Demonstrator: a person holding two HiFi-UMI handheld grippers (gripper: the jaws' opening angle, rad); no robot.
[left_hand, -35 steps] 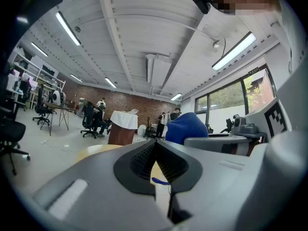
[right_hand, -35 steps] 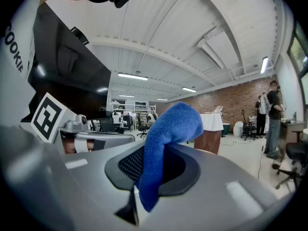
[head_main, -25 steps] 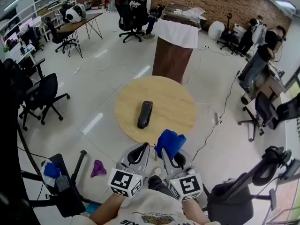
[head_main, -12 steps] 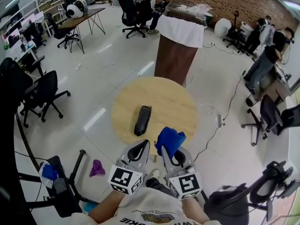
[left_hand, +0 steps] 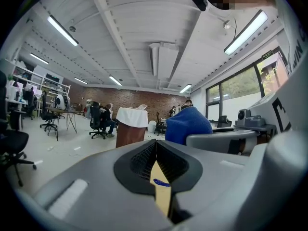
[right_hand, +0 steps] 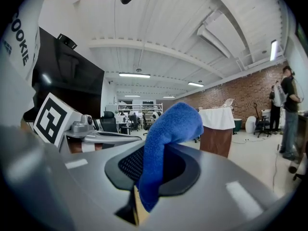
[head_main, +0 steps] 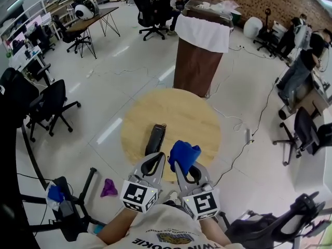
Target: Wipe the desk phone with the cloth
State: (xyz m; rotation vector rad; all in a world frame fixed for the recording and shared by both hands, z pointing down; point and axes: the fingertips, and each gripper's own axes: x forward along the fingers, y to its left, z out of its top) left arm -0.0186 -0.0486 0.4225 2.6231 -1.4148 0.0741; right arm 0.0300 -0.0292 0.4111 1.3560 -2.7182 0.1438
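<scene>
- The left claw (head_main: pixel 157 158) is closed with nothing in it: in the left gripper view its two dark pads meet along one line
- The right claw (head_main: pixel 181 167) is clamped on the blue cloth (head_main: pixel 184 153); in the right gripper view a fold runs down between the pads and the rest bunches up above the tips
- Both claws are held side by side, just apart, pointing away from the person and reaching over the near edge of the round wooden tabletop (head_main: pixel 194 119)
- The black desk phone (head_main: pixel 155 137) lies flat on the near left part of the tabletop, its long side pointing away from the person
- The near end of the desk phone sits right at the tip of the left claw in the head view; whether they touch I cannot tell
- The cloth hangs just to the right of the desk phone, apart from it
- Beyond the tabletop stands a brown pedestal (head_main: pixel 196 65) draped in white
- A purple rag (head_main: pixel 109 187) lies on the floor (head_main: pixel 98 95) to the left, near a black office chair (head_main: pixel 50 106)
</scene>
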